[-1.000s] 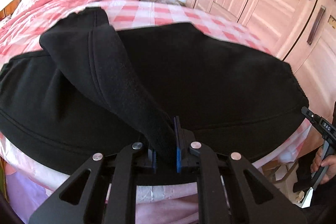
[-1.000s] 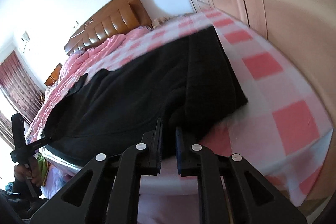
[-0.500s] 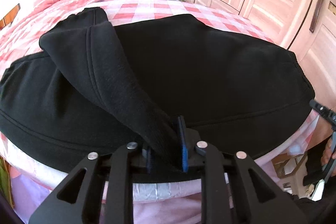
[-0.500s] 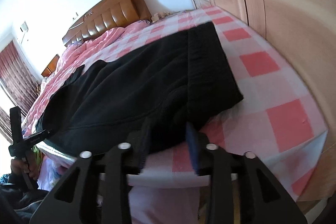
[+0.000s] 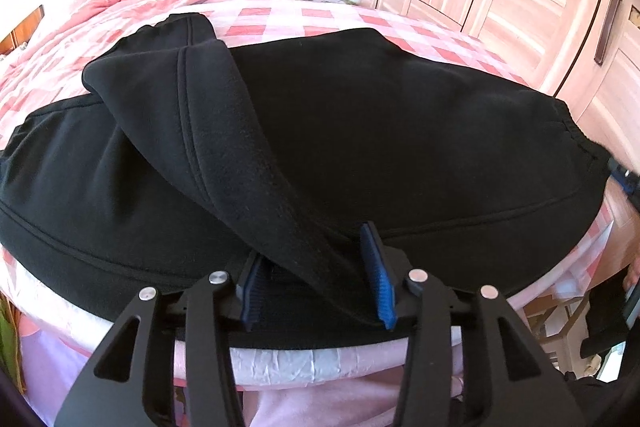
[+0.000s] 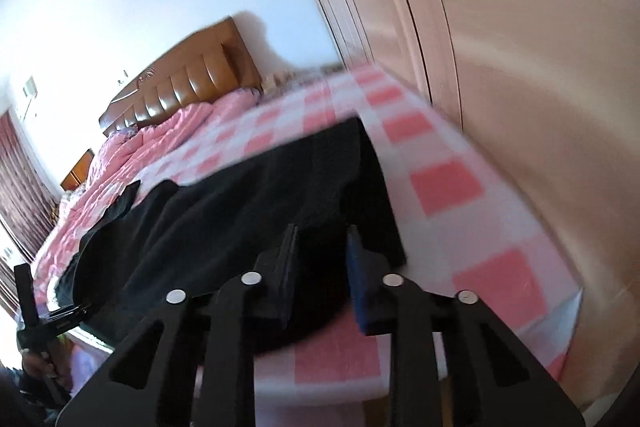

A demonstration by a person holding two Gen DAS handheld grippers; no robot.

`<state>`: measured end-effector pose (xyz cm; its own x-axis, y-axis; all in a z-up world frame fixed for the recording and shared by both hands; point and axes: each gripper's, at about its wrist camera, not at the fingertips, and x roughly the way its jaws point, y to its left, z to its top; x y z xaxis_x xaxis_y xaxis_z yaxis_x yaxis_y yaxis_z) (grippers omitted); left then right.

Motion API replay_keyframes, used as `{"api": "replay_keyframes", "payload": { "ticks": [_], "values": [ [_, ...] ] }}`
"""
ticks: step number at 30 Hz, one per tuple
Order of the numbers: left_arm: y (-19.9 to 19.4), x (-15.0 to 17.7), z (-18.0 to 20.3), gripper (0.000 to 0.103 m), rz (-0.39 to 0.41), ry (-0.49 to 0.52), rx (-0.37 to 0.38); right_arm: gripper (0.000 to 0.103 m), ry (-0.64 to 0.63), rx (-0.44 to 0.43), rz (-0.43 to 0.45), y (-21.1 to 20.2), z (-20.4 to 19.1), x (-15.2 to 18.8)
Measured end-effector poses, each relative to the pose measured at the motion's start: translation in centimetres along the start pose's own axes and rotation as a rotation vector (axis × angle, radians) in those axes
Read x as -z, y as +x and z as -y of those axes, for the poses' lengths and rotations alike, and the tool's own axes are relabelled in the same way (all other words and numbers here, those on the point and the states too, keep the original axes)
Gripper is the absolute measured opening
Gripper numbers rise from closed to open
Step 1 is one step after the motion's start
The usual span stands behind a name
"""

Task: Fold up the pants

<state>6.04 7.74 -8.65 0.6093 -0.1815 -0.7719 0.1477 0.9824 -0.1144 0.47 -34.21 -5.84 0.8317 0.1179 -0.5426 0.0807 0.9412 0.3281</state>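
Risk: the twisted strip of pants (image 5: pixel 248 163) lying diagonally over the main panel looks likely to set a crooked crease if pressed flat as it lies; a regrip on one layer alone could drag the garment off the near edge of the bed (image 5: pixel 280 363).

Left gripper (image 5: pixel 316 275): jaws apart, the end of that strip lying loose between them, unclamped. Right gripper (image 6: pixel 320 267): jaws apart, black cloth directly beyond and between the tips; contact cannot be confirmed through blur.

Pants spread across the checked sheet (image 6: pixel 444 183), waistband end toward the right gripper
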Motion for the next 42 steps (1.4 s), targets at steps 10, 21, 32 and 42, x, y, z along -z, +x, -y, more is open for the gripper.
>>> {"api": "replay_keyframes", "payload": {
  "ticks": [10,21,32,42],
  "values": [
    [0.0,0.2,0.0,0.070,-0.002,0.019,-0.027,0.025,-0.101,0.213,-0.041,0.3,-0.1,0.8],
    [-0.1,0.4,-0.5,0.094,-0.014,0.035,-0.032,0.063,-0.375,0.139,-0.127,5.4,-6.5,2.9],
    [-2.6,-1.0,-4.8,0.097,0.029,-0.025,-0.091,0.086,-0.577,0.049,-0.147,8.5,-15.6,0.0],
    [-4.6,-6.0,-5.2,0.101,0.111,-0.005,-0.108,0.092,-0.473,0.013,-0.365,14.7,-11.0,0.0]
  ]
}}
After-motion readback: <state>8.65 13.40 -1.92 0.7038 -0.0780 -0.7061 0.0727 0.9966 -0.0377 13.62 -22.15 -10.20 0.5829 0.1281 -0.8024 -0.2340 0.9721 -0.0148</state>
